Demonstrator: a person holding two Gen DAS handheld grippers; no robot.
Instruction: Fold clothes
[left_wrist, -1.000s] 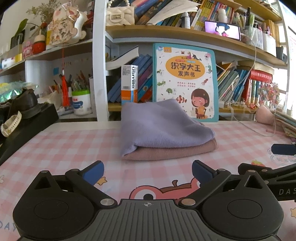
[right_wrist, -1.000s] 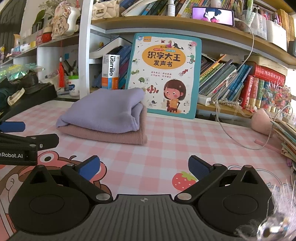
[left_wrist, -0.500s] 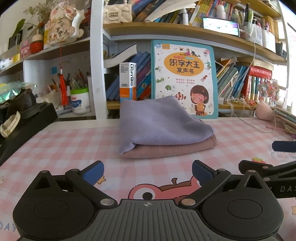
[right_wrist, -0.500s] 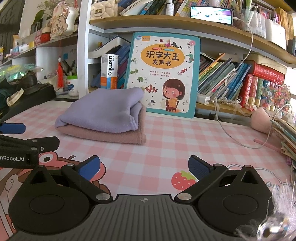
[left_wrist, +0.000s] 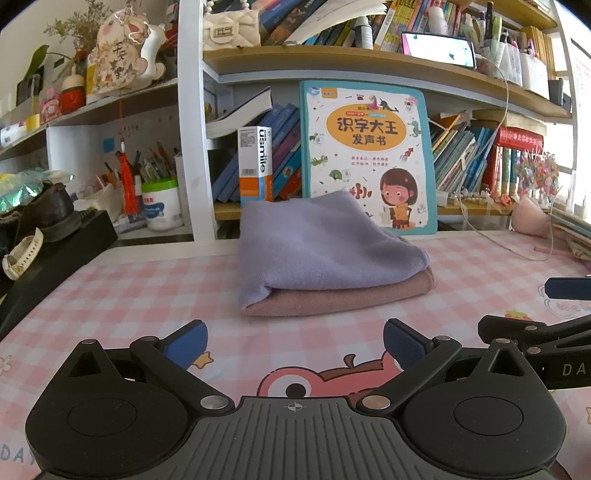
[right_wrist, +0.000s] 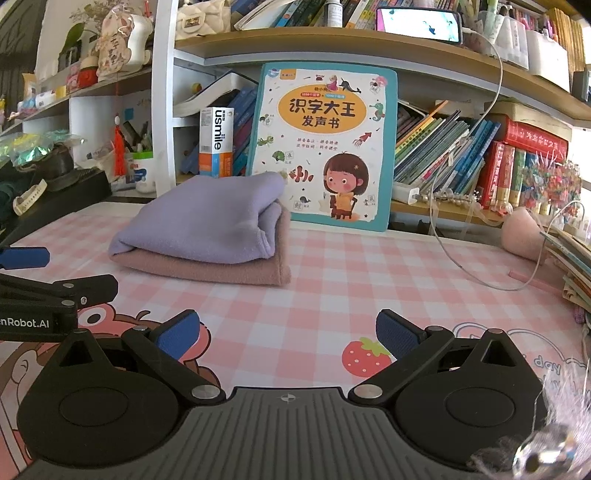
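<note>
Folded clothes (left_wrist: 328, 254) slightly nearer than before, ahead of both empty, wide-spread hand-held grippers (left_wrist: 293, 341) (right_wrist: 288, 332).

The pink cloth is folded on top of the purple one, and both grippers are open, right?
Not quite. The right wrist view shows the purple cloth lying on top of the pink cloth. Both the left hand-held gripper and right hand-held gripper are open.

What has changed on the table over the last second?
Almost nothing. Both views drift slightly, so the grippers shifted a little, but neither took hold of anything. The left gripper and right gripper stay open and empty, short of the clothes. The purple cloth still lies folded on the pink cloth, in the same spot on the table.
</note>
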